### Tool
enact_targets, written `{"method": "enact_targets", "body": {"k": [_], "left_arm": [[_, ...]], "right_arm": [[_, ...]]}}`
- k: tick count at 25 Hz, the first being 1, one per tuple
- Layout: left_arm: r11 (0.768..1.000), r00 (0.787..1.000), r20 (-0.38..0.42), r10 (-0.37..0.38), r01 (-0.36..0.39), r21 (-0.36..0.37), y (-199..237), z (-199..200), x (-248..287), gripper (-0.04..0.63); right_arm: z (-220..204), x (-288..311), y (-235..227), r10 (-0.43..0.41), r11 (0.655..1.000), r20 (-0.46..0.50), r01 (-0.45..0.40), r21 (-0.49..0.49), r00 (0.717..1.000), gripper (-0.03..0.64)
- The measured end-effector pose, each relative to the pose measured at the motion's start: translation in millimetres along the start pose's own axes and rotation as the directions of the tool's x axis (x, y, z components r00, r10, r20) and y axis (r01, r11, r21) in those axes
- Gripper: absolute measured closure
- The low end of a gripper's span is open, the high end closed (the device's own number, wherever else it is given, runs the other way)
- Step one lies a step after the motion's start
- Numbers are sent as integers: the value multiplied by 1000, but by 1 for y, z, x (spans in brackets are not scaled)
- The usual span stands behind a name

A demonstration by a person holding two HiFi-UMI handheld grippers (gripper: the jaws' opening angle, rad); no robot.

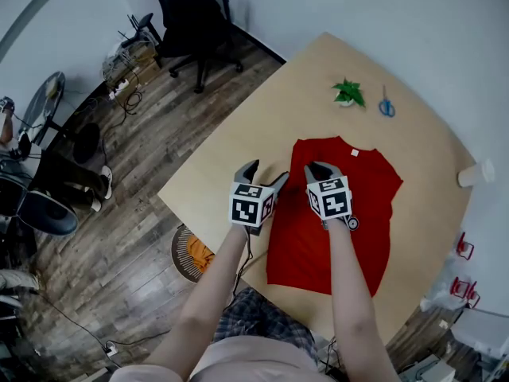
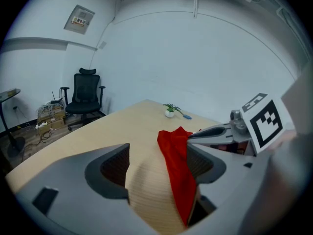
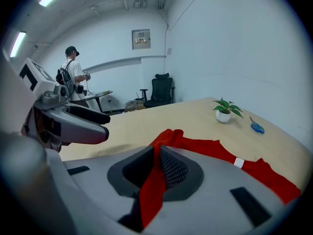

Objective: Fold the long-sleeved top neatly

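Note:
The red long-sleeved top (image 1: 334,213) lies on the wooden table (image 1: 429,157), collar at the far end with a white label (image 3: 238,162). My right gripper (image 1: 320,169) sits over the top's left shoulder. Its jaws are shut on a fold of red cloth (image 3: 149,195) that runs up between the pads. My left gripper (image 1: 266,173) hovers just left of the top's edge, jaws wide open. In the left gripper view the red cloth (image 2: 178,175) lies along the inner side of the right jaw, with bare table between the pads.
A small potted plant (image 1: 347,94) and blue scissors (image 1: 386,107) lie at the table's far side, a white cup (image 1: 475,173) at its right edge. A black office chair (image 1: 195,22) stands beyond the table. A person (image 3: 73,77) stands far off.

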State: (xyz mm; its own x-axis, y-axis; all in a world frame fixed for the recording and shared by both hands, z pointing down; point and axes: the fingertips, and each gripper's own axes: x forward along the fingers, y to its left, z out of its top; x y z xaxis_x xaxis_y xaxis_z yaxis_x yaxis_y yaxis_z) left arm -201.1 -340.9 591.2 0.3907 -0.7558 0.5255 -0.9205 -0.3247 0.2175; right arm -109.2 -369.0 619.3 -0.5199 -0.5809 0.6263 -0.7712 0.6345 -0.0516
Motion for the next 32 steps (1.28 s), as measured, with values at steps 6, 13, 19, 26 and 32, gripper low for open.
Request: {"method": "enact_targets", "body": {"k": [6, 13, 19, 26, 32], "left_arm": [[1000, 1000, 0, 22, -22, -14, 12, -3, -9, 236], [999, 999, 4, 42, -42, -16, 21, -5, -20, 236], [999, 1000, -3, -2, 2, 35, -2, 2, -8, 236], [982, 996, -28, -84, 88, 169, -59, 32, 31, 236], [941, 987, -108, -116, 144, 306, -88, 55, 75, 236]], "right_arm": [[18, 8, 20, 64, 997, 39, -65, 30, 997, 497], [27, -4, 14, 15, 997, 92, -22, 78, 996, 464], [13, -38, -22, -70, 992, 99, 58, 115, 993, 463], [0, -93, -87, -196, 970, 114, 176, 166, 974, 465], [-18, -134, -151, -274, 953, 77, 260, 155, 959, 466]]}}
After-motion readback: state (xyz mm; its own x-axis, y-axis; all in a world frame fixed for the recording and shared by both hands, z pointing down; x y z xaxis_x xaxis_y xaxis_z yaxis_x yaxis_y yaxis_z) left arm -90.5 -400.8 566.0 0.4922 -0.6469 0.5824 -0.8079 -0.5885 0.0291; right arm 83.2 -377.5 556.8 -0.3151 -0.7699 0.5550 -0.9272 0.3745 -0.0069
